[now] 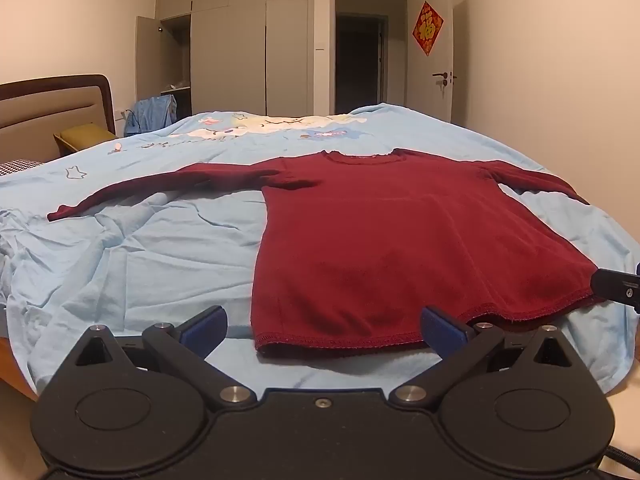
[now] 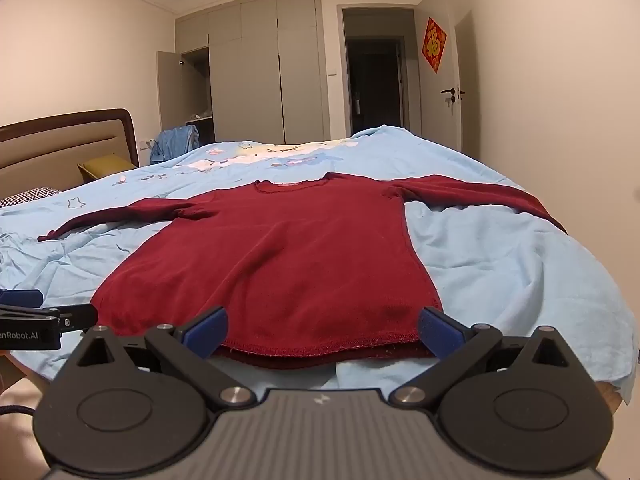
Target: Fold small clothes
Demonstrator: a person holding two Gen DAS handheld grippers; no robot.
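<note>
Dark red long-sleeved top lies flat, unfolded, on light blue bedsheet; sleeves spread sideways, neckline far, hem near.

1. Warm indoor light, moderately bright; no lamp in frame, the walls evenly lit with a pinkish-cream cast in both wrist views.
2. The doorway is the darkest zone; the room beyond it is near black.
3. Left of the doorway, the wardrobe is flatly lit, its open section shaded inside.
4. Below the doorway, the blue bedsheet shows soft crease shadows, and a soft shadow band lies under the hem of the red shirt.
5. Small glints on the metal pivots of the left gripper and right gripper.
6. Strong fisheye bowing; black vignette at the top corners.
7. Focus slightly soft overall; no motion blur.
</note>
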